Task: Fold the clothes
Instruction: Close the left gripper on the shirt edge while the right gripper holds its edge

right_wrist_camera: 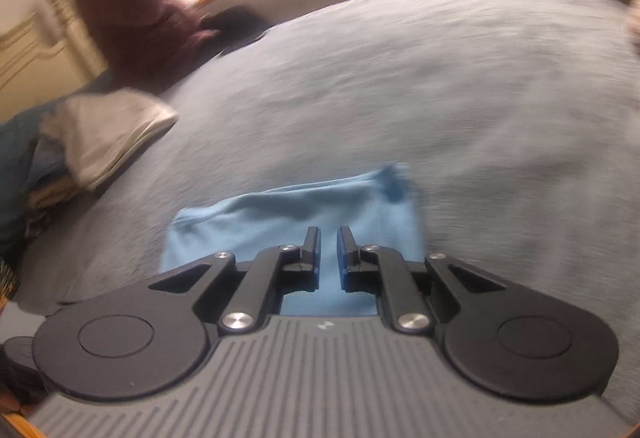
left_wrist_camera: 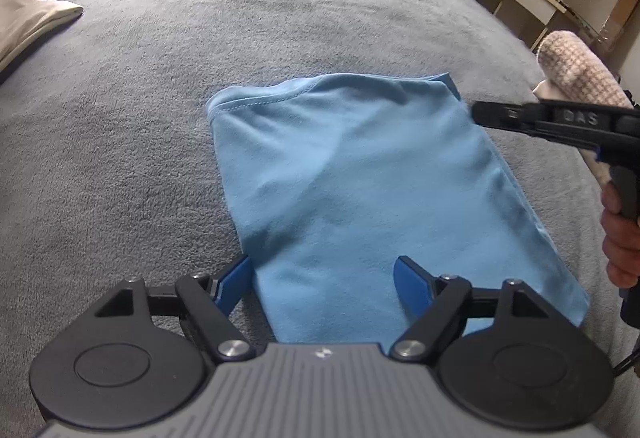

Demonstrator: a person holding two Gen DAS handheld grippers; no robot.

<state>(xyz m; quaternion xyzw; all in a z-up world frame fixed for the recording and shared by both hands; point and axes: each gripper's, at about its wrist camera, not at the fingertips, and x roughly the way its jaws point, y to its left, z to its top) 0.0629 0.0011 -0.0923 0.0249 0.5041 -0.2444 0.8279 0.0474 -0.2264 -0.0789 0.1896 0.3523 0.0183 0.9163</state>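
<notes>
grey fleece bed cover [left_wrist_camera: 280, 18] — carries all items. cream folded cloth [left_wrist_camera: 28, 22] at far left edge. left claw [left_wrist_camera: 324, 278]: jaws spread wide over near end of blue garment [left_wrist_camera: 352, 174], nothing pinched. garment lies folded, mid-bed. right claw [left_wrist_camera: 480, 114] at garment's right edge — jaws pressed nearly together, empty.

One folded blue garment [left_wrist_camera: 360, 174], one grey blanket [left_wrist_camera: 200, 78], one cream folded cloth [left_wrist_camera: 32, 22], two tools: left tool [left_wrist_camera: 324, 278], right tool [right_wrist_camera: 328, 238].
</notes>
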